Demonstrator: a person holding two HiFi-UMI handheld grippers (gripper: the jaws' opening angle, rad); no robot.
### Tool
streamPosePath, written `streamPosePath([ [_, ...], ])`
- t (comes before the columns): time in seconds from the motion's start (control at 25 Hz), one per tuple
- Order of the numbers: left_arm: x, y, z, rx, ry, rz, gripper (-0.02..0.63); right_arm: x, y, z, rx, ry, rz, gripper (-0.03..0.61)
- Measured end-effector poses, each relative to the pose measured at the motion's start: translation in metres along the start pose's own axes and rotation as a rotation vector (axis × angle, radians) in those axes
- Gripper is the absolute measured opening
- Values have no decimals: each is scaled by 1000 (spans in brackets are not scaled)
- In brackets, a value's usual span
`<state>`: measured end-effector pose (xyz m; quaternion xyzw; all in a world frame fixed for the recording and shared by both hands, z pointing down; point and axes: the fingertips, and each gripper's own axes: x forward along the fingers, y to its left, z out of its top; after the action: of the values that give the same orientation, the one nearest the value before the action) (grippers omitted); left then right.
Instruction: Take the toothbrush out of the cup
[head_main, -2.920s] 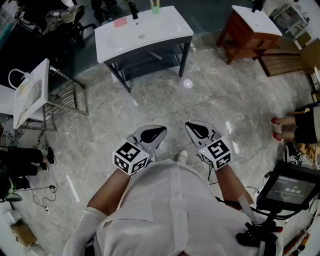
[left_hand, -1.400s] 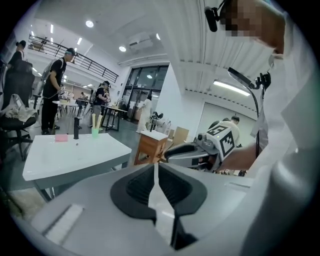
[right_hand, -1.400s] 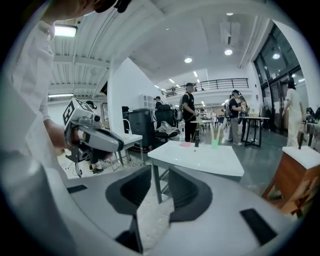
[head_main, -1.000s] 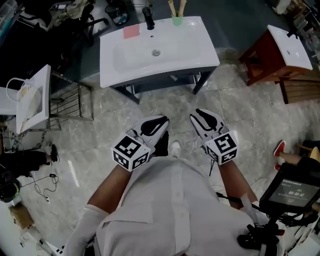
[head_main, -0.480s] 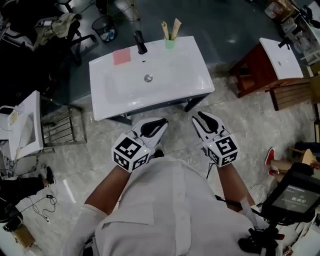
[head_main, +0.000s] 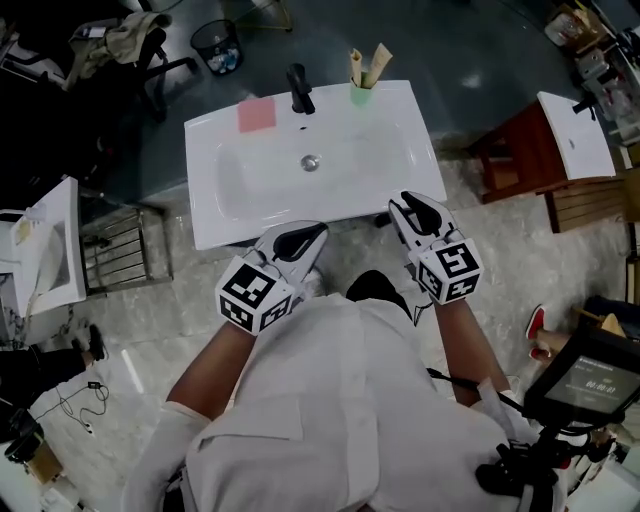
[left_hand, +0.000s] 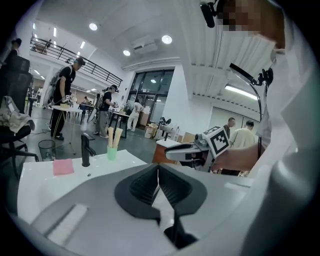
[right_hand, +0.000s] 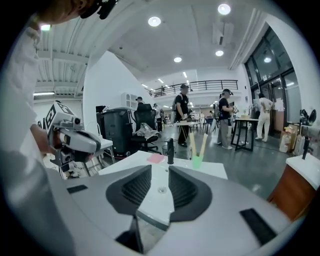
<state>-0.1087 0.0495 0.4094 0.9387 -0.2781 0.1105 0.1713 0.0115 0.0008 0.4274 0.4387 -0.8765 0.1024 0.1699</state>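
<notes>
Our left gripper (head_main: 305, 238) is clenched, jaws pressed together on nothing. Our right gripper (head_main: 412, 212) is released, jaws apart and empty, with only the bowl showing through the gap. Both hang over the near rim of a white washbasin (head_main: 215, 215), well apart from the green cup (head_main: 361, 95) at its far edge, just right of the black tap (head_main: 299, 88). The toothbrushes (head_main: 380, 58) stand in that cup, leaning away from each other. A pink pad (head_main: 256, 115) lies left of the tap, and the drain (head_main: 310, 161) sits mid-bowl.

Round the washbasin we see a pale marbled floor (head_main: 170, 320) and a dark wire bin (head_main: 215, 45) beyond it on the left. To the right a red-brown cabinet (head_main: 510, 155) carries a second basin (head_main: 575, 130). To the left a third basin (head_main: 50, 240) stands by a metal rack (head_main: 120, 250). In the gripper views people (right_hand: 182, 115) stand far back in a brightly lit room.

Half a second ago the washbasin lay clear ahead of both grippers. Now their tips overlap its near rim, and the cup is closer. Neither gripper's jaws have changed.

We count two grippers, one cup, two toothbrushes, one tap, one pink pad and three white basins.
</notes>
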Motion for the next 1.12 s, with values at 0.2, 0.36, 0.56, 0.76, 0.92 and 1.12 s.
streamPosePath([
  [0.2,3,16,9,-23,-6,32,6,31,-35,22,-12,-28,0,101],
  [0.36,21,32,22,-57,-20,99,6,66,-83,40,-24,-41,21,101],
  [0.56,45,53,38,-85,-32,199,6,121,-143,58,-35,-42,53,103],
  [0.76,70,69,42,-123,-25,287,5,175,-190,60,-24,-34,84,115],
  [0.92,91,85,46,-152,-27,356,6,224,-218,60,-7,-23,126,132],
  [1.12,89,88,46,-178,-38,426,6,255,-222,55,23,-6,157,146],
])
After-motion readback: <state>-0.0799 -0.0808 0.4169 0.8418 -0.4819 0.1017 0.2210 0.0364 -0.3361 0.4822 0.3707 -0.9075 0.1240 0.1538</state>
